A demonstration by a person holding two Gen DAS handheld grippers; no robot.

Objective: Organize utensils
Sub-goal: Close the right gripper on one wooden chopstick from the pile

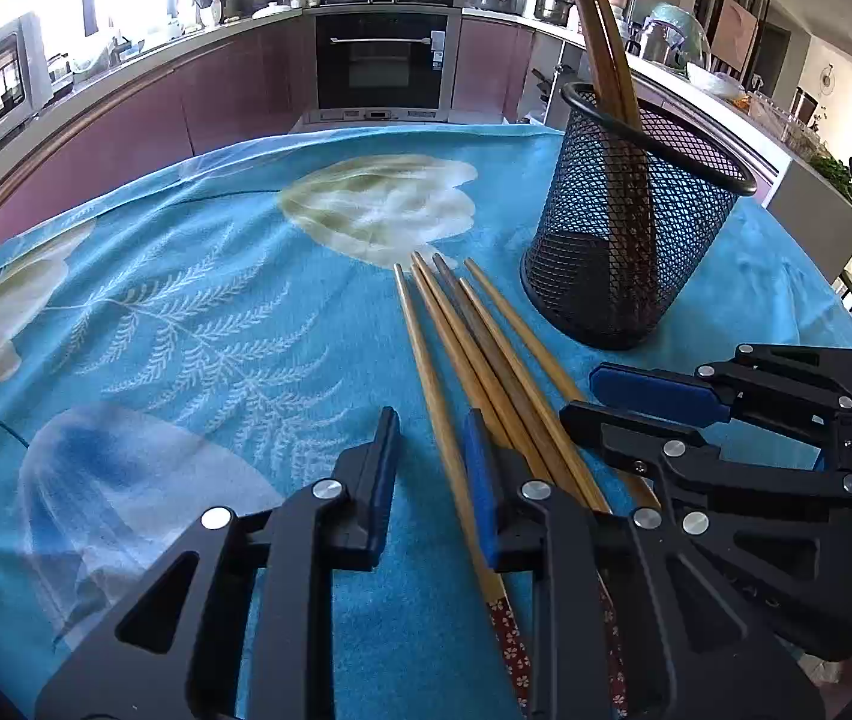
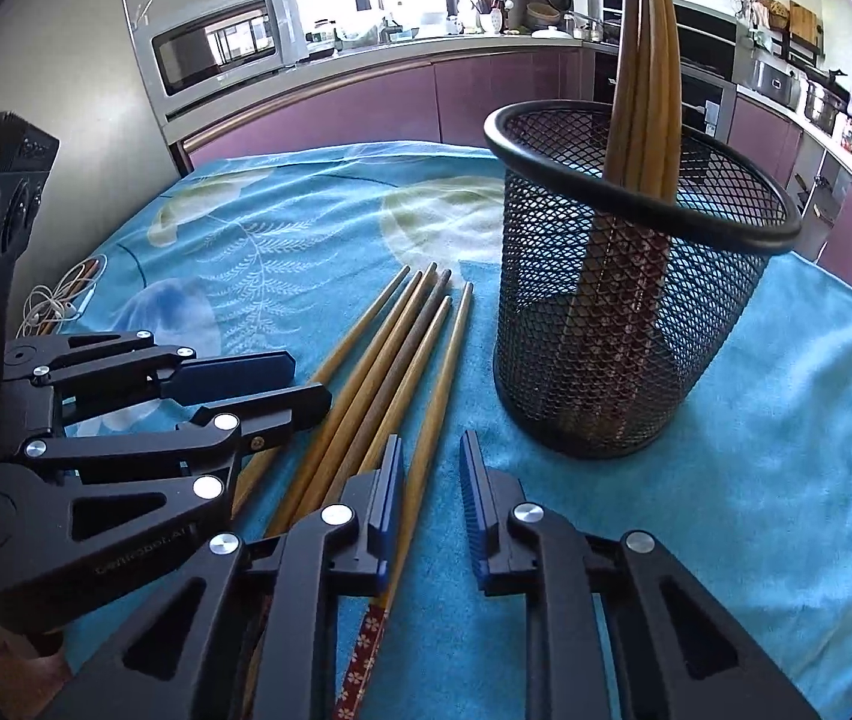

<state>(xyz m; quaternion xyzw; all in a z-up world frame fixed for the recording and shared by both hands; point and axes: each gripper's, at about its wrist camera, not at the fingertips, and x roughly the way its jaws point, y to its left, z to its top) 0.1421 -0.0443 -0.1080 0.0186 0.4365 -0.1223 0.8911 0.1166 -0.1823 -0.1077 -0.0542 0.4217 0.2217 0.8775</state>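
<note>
Both wrist views, close, sharing chopsticks [image 1: 474,360]

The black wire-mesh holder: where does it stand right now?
In both wrist views the black wire-mesh holder stands upright on the blue floral cloth, right of the loose wooden chopsticks, with several chopsticks already inside it.

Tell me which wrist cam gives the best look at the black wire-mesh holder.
Right wrist view: the black wire-mesh holder sits large and near centre, full rim, wall and base visible, with the brown chopsticks standing in it. The left wrist view shows the holder smaller, off to the right, though still whole.
</note>
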